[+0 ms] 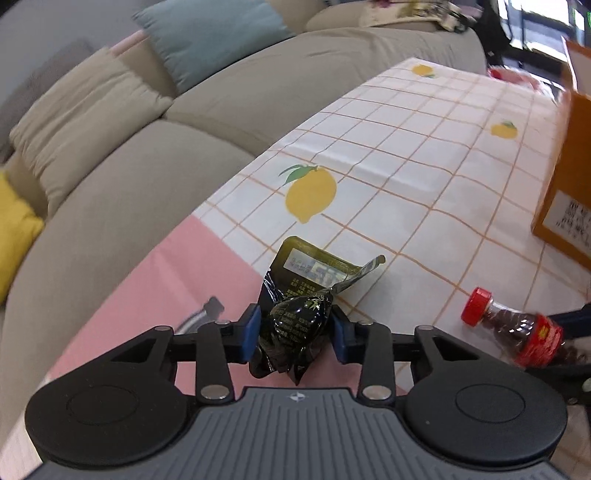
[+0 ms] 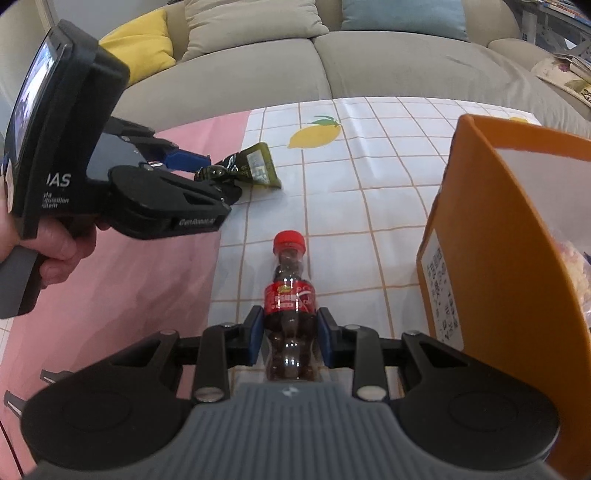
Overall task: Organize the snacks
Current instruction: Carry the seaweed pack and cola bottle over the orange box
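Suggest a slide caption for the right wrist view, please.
Right hand-held gripper clamps cola bottle beside orange box.

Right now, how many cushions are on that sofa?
4: a yellow cushion at the left end, a beige cushion beside it, a blue cushion further right, and a floral cushion far right. Others may be hidden.

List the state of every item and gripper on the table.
Left gripper: shut on the snack packet.
Snack packet: crumpled, pinched at its near end, far end on the tablecloth.
Right gripper: shut on the cola bottle.
Cola bottle: capped, lying along the fingers, filled with dark drink.
Orange box: open, flap up.
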Motion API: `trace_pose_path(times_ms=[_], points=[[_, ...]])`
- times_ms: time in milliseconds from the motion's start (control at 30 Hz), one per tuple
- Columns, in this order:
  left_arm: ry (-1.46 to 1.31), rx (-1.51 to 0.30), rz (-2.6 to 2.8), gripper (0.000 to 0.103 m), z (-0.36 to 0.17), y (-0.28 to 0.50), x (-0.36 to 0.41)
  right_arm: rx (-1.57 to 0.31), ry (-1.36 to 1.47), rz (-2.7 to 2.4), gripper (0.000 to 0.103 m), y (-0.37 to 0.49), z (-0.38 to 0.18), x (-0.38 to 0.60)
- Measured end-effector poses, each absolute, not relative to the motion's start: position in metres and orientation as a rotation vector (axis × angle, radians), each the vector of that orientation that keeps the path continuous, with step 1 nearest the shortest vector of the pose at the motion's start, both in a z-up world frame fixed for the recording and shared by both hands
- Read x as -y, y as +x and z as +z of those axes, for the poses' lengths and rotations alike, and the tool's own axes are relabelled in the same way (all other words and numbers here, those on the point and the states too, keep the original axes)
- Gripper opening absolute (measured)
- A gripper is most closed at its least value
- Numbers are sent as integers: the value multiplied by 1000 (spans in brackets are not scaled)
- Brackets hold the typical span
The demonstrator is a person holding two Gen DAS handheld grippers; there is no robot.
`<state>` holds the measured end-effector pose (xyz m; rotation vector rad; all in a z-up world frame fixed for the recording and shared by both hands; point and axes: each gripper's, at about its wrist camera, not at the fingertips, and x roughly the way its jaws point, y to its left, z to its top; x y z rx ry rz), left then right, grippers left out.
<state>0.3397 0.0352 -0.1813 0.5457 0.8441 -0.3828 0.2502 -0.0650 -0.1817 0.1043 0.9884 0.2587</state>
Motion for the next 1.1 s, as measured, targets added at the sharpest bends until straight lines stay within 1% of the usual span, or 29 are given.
trace_pose_path(times_ms=[167, 433, 567, 900, 1100], points=[[448, -906, -323, 42, -174, 315, -41, -1002, 128, 269, 29, 249, -182, 69], [78, -1030, -183, 42, -159, 241, -62, -1055, 150, 303, 28, 231, -178, 69], [-82, -1054, -136, 42, -148, 206, -71, -1098, 195, 312, 28, 214, -176, 74], [-265, -988, -97, 41, -99, 131, -75, -1084, 243, 371, 28, 140, -147, 89], [-288, -946, -136, 41, -65, 101, -56, -1035, 288, 391, 28, 105, -115, 115]])
